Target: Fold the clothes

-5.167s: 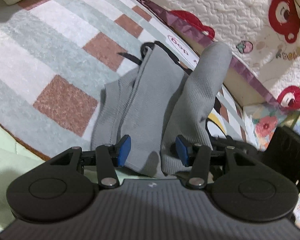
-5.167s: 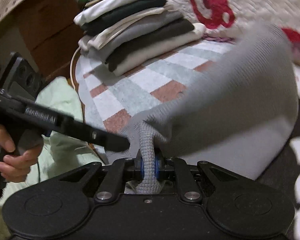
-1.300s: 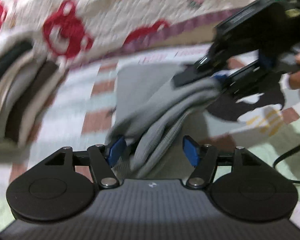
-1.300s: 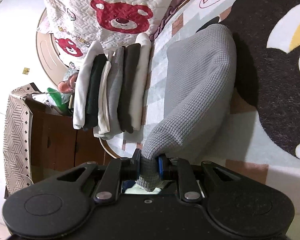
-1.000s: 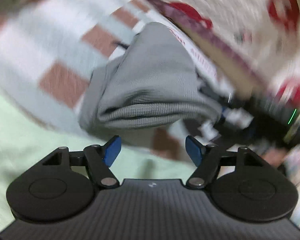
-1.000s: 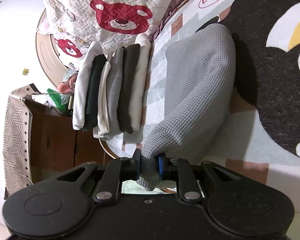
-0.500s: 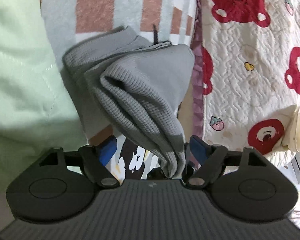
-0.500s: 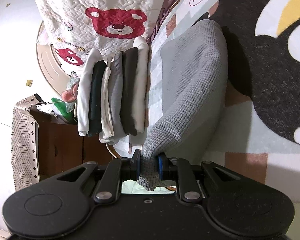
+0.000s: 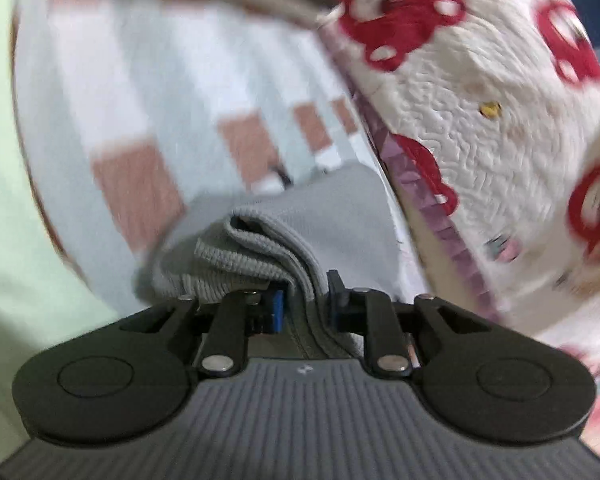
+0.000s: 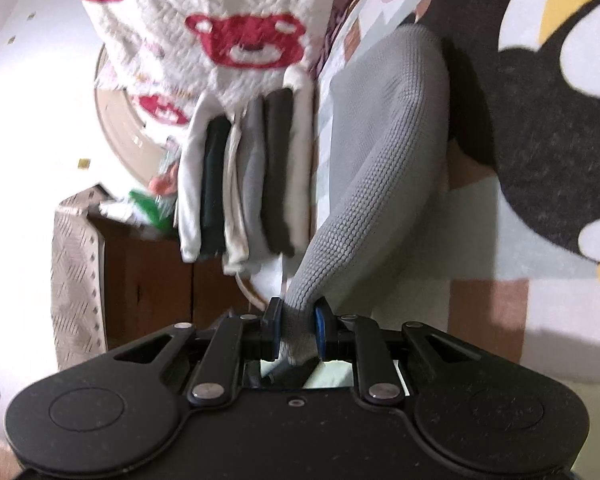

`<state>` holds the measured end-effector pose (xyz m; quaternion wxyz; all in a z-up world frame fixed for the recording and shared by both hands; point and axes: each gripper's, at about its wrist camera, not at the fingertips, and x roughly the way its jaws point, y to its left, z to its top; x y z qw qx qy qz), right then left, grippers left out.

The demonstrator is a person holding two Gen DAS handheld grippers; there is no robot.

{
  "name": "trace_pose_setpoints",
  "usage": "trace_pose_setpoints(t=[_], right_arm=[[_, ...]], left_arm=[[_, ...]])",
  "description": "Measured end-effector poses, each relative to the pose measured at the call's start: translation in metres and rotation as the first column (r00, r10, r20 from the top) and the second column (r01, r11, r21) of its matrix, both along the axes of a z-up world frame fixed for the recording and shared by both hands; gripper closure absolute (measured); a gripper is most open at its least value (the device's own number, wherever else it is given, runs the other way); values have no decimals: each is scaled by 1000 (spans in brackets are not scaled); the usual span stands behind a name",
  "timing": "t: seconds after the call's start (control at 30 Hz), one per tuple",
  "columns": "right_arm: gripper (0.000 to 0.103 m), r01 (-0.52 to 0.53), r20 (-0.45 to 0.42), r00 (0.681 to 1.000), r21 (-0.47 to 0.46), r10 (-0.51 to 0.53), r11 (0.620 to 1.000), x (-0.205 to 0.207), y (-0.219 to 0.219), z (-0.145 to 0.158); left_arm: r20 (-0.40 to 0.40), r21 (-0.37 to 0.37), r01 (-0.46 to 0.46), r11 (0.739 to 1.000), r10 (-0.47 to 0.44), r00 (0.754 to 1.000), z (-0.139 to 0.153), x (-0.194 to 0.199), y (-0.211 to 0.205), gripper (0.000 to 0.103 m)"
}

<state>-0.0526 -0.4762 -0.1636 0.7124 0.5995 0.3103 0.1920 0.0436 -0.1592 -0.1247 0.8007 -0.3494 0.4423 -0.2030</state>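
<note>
Left gripper [image 9: 303, 303]: jaws closed in on a bunched edge of the grey knit [image 9: 296, 220], cloth pinched between the blue pads.
Right gripper [image 10: 296, 330]: jaws closed tight on another end of the knit [image 10: 384, 168], a twist of fabric squeezed between them.
Knit: on the rug [image 10: 480, 248], just beside the stack [image 10: 248, 176]; one end lifts off the rug toward the right gripper.
Done: the knit looks already doubled into a narrow bundle, several layers showing at the left gripper. Other garments sit folded in the stack.
Left: probably squaring the bundle and putting it on the stack; whether another fold is needed I cannot tell.
Only in right view: the stack, a wooden cabinet [image 10: 148, 284] beyond the stack, the dark animal print on the rug.
Only in left view: the layered fold edge; pale green bedding [image 9: 4, 200] at the rug's edge. View heavily blurred.
Both views: bear quilt [image 9: 500, 128] beside the rug.
</note>
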Motion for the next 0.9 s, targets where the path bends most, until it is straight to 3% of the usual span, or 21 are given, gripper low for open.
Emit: trace_pose_setpoints(t=[0.07, 0.1, 0.13, 0.17, 0.27, 0.37, 0.43, 0.53, 0.63, 0.77, 0.83, 0.9], right_arm=[[78, 1, -25, 1000, -143, -4, 990, -2, -8, 5], [70, 32, -39, 998, -228, -42, 973, -4, -18, 9], [60, 68, -42, 996, -277, -82, 959, -5, -28, 11], [56, 101, -41, 992, -322, -121, 941, -5, -38, 12], [54, 164, -48, 978, -424, -202, 891, 11, -59, 8], [51, 163, -42, 978, -443, -202, 882, 33, -61, -1], [42, 169, -66, 975, -404, -213, 899, 46, -57, -12], [40, 224, -47, 965, -371, -260, 901, 61, -52, -22], [40, 277, 0, 954, -378, -299, 883, 79, -47, -24], [39, 277, 64, 959, -421, -276, 864, 88, -39, -13], [58, 278, 96, 960, -442, -263, 853, 93, -35, -7], [66, 279, 127, 960, -462, -248, 842, 98, -32, -1]], left_arm=[[70, 92, 23, 995, -29, 997, 6, 0, 0, 85], [100, 132, 33, 991, -47, 994, 8, 0, 0, 86], [104, 150, 39, 988, -55, 993, 7, 2, 2, 86], [107, 169, 46, 985, -64, 992, 6, 4, 3, 86], [87, 180, 51, 982, -67, 994, -1, 11, 7, 86], [73, 162, 46, 986, -59, 996, -6, 13, 12, 86], [60, 156, 49, 987, -59, 996, -9, 15, 10, 85], [9, 113, 27, 993, -28, 1000, -16, 21, 15, 85], [-27, 90, 2, 996, 0, 1000, -24, 30, 20, 83], [-57, 74, -21, 997, 26, 998, -35, 41, 23, 79], [-65, 59, -26, 998, 30, 997, -38, 44, 25, 79], [-7, 106, 15, 994, -14, 1000, -33, 43, 20, 85]])
